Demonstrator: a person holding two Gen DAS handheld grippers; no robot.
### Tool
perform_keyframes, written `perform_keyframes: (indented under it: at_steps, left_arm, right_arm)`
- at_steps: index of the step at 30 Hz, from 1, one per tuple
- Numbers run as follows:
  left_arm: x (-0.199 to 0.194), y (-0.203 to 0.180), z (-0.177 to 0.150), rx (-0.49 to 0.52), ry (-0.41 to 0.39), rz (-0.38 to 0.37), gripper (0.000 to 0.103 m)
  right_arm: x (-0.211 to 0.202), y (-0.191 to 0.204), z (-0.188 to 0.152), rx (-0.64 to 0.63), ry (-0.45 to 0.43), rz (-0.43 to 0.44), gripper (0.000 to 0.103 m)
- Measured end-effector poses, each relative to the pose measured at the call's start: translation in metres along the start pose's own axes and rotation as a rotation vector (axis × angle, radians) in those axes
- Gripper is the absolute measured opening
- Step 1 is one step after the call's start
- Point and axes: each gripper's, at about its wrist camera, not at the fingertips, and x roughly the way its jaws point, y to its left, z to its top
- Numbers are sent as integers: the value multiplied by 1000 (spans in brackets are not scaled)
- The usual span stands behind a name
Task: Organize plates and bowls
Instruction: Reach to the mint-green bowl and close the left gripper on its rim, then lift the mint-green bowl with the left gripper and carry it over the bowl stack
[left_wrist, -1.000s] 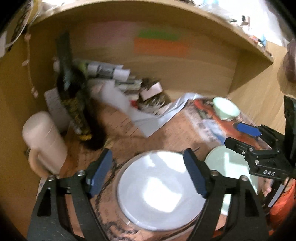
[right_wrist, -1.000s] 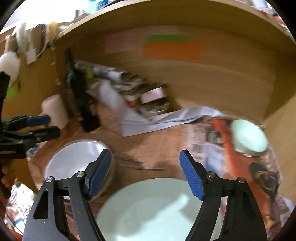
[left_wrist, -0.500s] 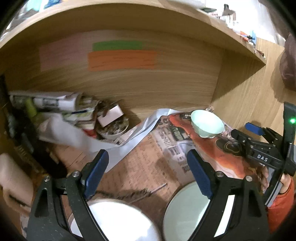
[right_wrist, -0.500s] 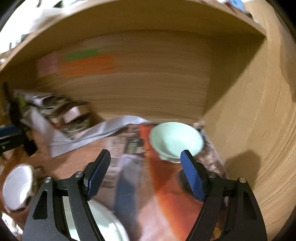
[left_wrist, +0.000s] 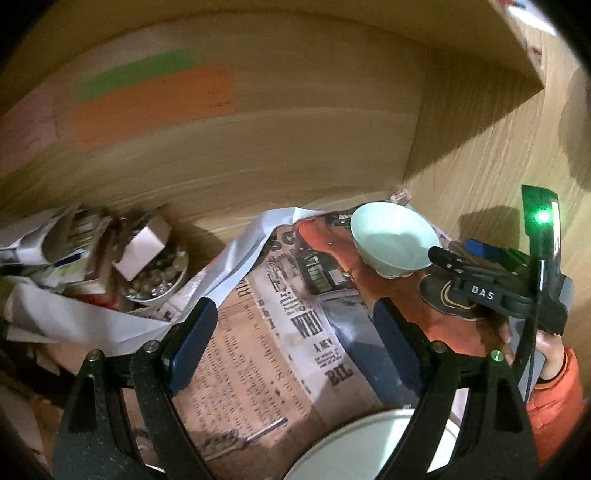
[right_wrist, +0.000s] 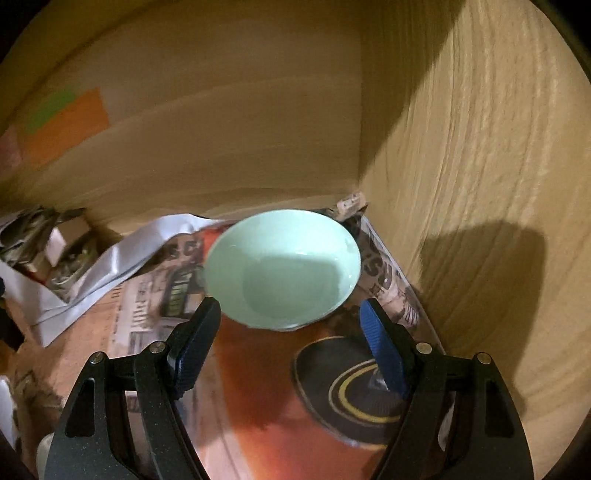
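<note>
A pale green bowl (right_wrist: 284, 269) stands on newspaper in the back right corner of a wooden alcove; it also shows in the left wrist view (left_wrist: 391, 240). My right gripper (right_wrist: 290, 339) is open, its blue pads just short of the bowl's near rim, one on each side. It appears from the side in the left wrist view (left_wrist: 458, 254), right next to the bowl. My left gripper (left_wrist: 291, 343) is open and empty above the newspaper. A pale green plate (left_wrist: 369, 446) lies at the bottom edge below it.
Newspaper (left_wrist: 288, 332) covers the wooden desk. A white paper strip (left_wrist: 236, 266) and a clutter of boxes and a tin of small items (left_wrist: 155, 280) lie at the back left. The alcove's side wall (right_wrist: 480, 184) stands close on the right.
Both grippers have swung right and forward. The right gripper has closed in on the green bowl. The white plate has left the left wrist view; only the green plate's edge remains.
</note>
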Motion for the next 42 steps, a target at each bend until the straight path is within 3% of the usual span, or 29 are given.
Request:
perform_keyframes:
  at_steps: [3,10,15,22,26,32,35,42]
  left_arm:
    - [16,-3,4,8,18,5,87]
    - [55,-8,17,-10,83,-3,87]
    - [81,-15,25,-10,133,-9,87]
    - [103,-30,30,32,146,-2,87]
    - [115,-35,30,49,165,-6,87]
    - [135,-35,32,46,192,-4,87]
    - [140,-34,32,38,203,-7,83]
    - [161,-35,26,62,295,-8,50]
  right_arm:
    - [14,-3,2,0,23,-10,74]
    - [44,-12,1,27,71,10,61]
    - [52,-15,0,12,55,-14,58]
    - [66,-27,-2,62,85,27,42]
    - [65,-29,-2,51,78,25,31]
    - [66,-20,-5,13,89,97,23]
    - [64,-11,-7,-24,93,130,22]
    - [61,3,-12,-78,109,190,22]
